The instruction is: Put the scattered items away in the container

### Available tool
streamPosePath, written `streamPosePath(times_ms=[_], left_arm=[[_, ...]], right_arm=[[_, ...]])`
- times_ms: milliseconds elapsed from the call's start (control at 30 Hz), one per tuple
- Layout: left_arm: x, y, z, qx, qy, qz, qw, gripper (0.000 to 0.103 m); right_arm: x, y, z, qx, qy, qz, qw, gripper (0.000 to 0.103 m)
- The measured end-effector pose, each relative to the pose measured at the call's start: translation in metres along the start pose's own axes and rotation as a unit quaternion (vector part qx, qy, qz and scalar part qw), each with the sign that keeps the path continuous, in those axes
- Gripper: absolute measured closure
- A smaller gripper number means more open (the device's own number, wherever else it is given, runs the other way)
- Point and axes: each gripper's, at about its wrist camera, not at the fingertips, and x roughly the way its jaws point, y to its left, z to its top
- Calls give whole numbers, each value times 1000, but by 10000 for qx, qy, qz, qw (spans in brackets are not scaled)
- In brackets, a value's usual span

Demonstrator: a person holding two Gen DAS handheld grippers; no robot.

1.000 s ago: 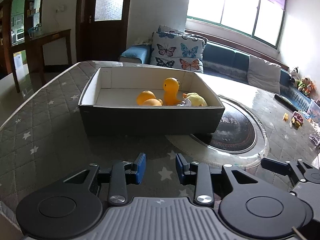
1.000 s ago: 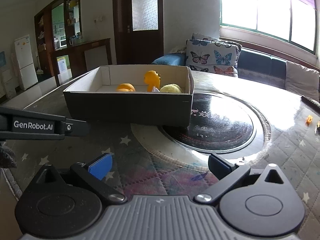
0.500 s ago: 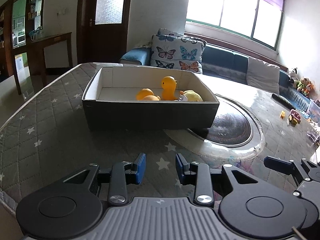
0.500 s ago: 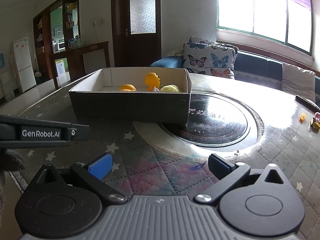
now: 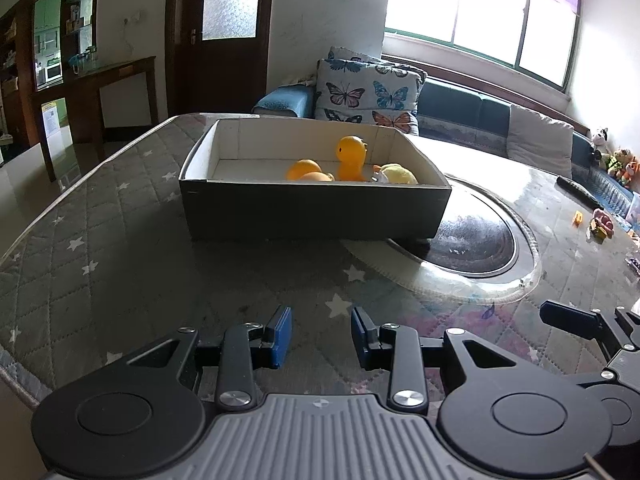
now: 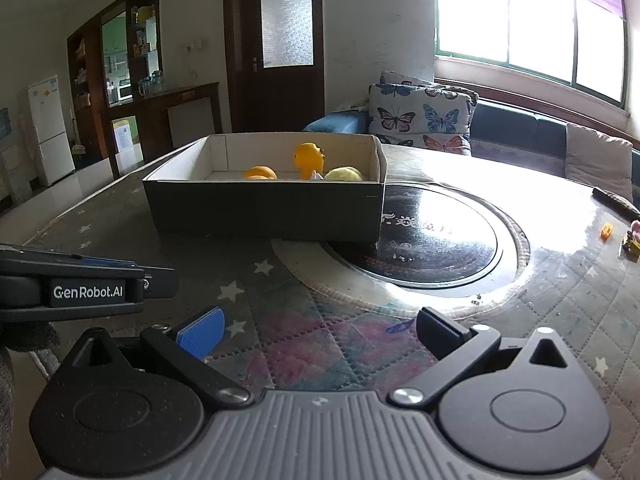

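Inside dark box: seemingly orange toys

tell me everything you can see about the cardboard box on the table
The cardboard box is a shallow, open-topped rectangular tray, dark outside and pale inside, with thin walls that look like card. It sits flat on the quilted star-pattern table cover, its right near corner overlapping the round dark hotplate. Inside, toward the right, are an upright orange duck toy, a low orange toy and a pale yellow toy. Neither pair of tongs touches it.
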Motion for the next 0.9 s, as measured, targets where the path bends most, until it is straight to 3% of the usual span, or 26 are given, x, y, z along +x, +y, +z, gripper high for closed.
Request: streamPosePath(times_ms=[900], left_arm=[[12,4,2,-55,157,200,9997,68]], right_arm=[[14,4,-2,-96,233,60,9997,0]])
